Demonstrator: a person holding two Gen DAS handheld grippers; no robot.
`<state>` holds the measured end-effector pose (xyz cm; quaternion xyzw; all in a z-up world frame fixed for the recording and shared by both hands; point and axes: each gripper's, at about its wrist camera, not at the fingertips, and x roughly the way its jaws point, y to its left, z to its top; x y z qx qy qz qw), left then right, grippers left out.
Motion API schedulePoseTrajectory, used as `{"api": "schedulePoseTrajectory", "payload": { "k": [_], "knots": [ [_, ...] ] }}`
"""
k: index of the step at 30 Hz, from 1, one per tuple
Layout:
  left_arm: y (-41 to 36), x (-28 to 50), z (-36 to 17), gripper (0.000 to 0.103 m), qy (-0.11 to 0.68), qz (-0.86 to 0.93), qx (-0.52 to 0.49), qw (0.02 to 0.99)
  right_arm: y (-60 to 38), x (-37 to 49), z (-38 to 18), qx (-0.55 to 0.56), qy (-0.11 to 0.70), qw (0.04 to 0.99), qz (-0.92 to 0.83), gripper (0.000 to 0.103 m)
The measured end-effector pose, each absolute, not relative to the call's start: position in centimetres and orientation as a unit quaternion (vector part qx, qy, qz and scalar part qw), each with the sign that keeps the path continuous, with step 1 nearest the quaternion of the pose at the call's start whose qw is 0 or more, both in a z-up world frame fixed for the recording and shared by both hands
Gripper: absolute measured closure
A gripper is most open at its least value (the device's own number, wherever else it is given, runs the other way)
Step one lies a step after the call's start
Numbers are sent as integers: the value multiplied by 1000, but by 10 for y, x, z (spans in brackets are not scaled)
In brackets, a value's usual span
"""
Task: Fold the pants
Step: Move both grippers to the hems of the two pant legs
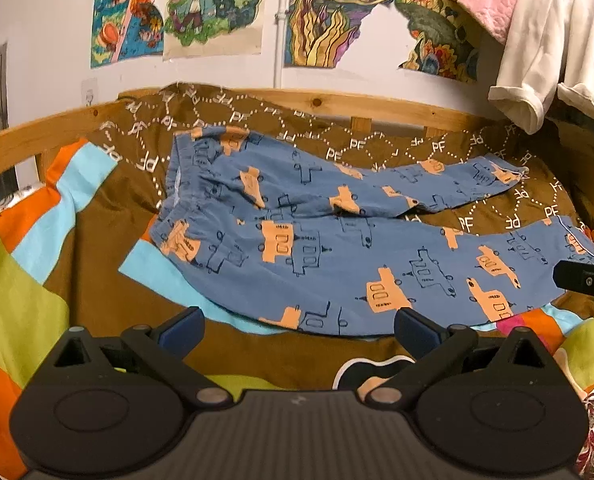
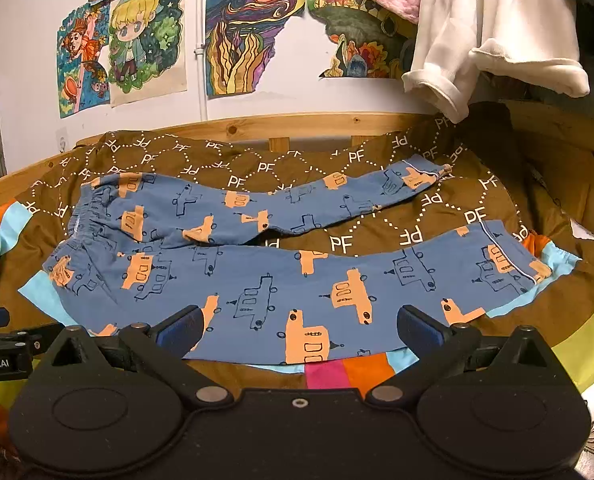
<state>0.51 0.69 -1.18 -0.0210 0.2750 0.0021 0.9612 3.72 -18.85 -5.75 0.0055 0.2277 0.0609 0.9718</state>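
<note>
Two legs of the blue pants (image 2: 281, 280) run left to right across the brown bedspread (image 2: 417, 216), waistband at your left, cuffs at your right, legs splayed apart. Your right claw (image 2: 299, 330) gapes over the near leg's front edge. Your left claw (image 1: 299, 330) gapes too, just short of that edge.

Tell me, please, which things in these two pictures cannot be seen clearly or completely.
- Blue cotton pants with orange prints: near edge hidden behind the right gripper in the right wrist view.
- Other gripper: only a black tip enters the left wrist view; jaws cut off by the edge.
- White hanging garment: top cut off by the frame.
- Brown bedcover with white letters: front hidden by the left gripper.
</note>
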Motion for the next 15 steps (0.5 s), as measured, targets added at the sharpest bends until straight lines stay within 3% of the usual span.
{"api": "schedulePoseTrajectory", "payload": {
  "k": [7, 15],
  "knots": [
    [14, 27, 2, 0, 306, 3, -45, 951, -191, 49, -48, 15, 229, 972, 56, 1],
    [10, 74, 73, 0, 295, -43, 33, 954, -182, 99, -1, -50, 193, 971, 129, 1]
  ]
}}
